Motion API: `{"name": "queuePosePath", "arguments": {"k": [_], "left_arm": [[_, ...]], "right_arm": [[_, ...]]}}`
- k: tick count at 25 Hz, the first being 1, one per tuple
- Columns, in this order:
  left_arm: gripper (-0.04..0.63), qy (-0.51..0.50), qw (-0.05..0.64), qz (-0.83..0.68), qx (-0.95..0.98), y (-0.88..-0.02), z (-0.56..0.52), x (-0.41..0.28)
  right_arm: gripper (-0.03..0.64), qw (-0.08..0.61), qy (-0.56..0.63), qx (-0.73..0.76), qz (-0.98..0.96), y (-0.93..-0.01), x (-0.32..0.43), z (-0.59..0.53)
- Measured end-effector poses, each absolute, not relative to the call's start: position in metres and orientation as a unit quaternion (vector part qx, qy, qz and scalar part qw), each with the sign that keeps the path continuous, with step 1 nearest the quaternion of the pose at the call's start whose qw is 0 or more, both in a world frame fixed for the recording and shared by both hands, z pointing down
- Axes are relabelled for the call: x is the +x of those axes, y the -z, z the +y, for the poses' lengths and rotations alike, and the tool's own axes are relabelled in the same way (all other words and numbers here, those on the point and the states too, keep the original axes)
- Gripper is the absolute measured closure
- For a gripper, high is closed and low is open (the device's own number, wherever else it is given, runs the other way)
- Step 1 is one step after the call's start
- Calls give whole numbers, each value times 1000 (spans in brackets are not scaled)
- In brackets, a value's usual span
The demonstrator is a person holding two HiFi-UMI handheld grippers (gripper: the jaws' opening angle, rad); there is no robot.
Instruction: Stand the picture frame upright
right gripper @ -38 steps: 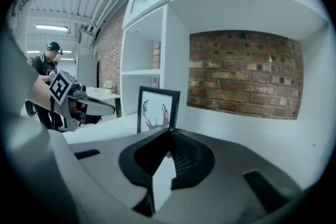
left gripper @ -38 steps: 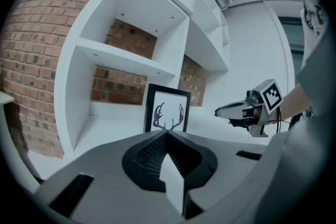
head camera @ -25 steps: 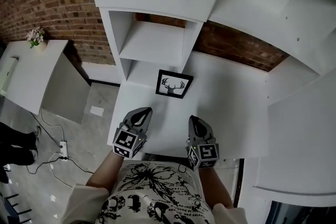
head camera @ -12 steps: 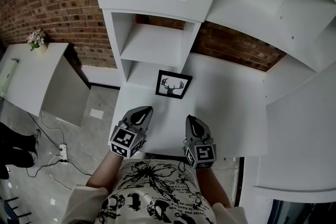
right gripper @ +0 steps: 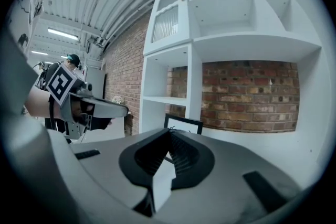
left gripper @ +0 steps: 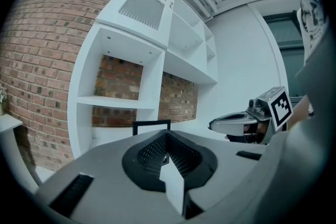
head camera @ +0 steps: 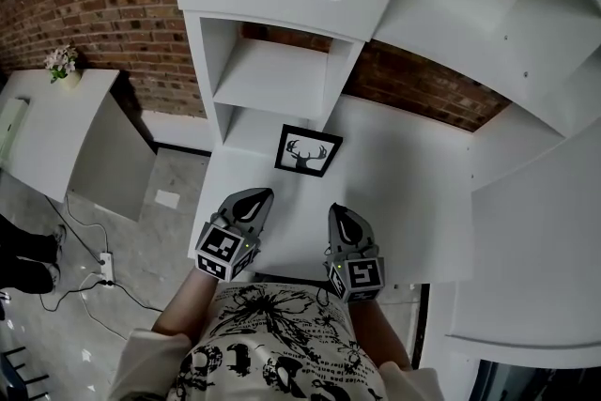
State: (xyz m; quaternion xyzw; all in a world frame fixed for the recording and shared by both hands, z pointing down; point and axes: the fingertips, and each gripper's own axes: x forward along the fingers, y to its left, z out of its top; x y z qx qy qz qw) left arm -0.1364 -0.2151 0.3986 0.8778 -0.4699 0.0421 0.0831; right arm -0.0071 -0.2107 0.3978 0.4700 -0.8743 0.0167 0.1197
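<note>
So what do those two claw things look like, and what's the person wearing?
The left gripper and right gripper are grey, beak-shaped shells with black ribbed pads inside the jaws. Each carries a white cube with black square markers. The person wears a white T-shirt with black scribbly print.

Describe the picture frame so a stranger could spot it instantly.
Start at the white shelving unit against the brick wall. On the white desk at the foot of its open shelves sits the picture frame. Unlike the all-white surfaces around it, it has a black border and an antlered deer head print.
</note>
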Motion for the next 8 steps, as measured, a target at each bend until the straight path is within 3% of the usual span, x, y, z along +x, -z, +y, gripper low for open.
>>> {"name": "queuePosePath", "arguments": {"k": [8], "left_arm": [[583,-46,87,-470,877,-403,-217,-138]], "right_arm": [[618,119,-21,461,-879,-402,-14,-214]]}}
